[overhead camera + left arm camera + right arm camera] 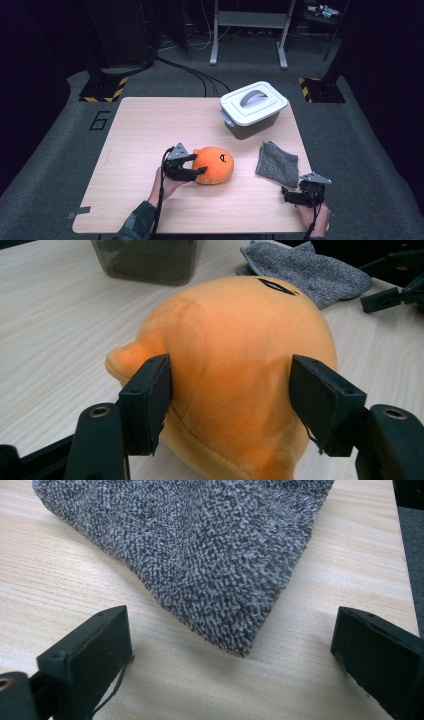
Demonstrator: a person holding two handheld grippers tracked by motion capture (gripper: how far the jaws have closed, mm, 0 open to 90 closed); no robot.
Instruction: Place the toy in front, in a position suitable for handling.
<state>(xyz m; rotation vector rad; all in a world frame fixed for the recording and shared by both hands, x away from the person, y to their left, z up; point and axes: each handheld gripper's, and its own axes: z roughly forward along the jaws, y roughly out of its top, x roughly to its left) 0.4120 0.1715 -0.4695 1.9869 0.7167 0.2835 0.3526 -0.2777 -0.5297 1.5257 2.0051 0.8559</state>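
The left gripper lies low on the table, its jaws spread to both sides of the orange plush. In the left gripper view the left pad touches the plush; the right pad is just beside it, and I cannot tell if it presses. The plush rests on the table near the middle. The right gripper is at the table's near right edge, its jaws wide apart with nothing between them. Just ahead of it lies the grey cloth, flat on the wood. Behind the cloth stands a closed box with a white lid.
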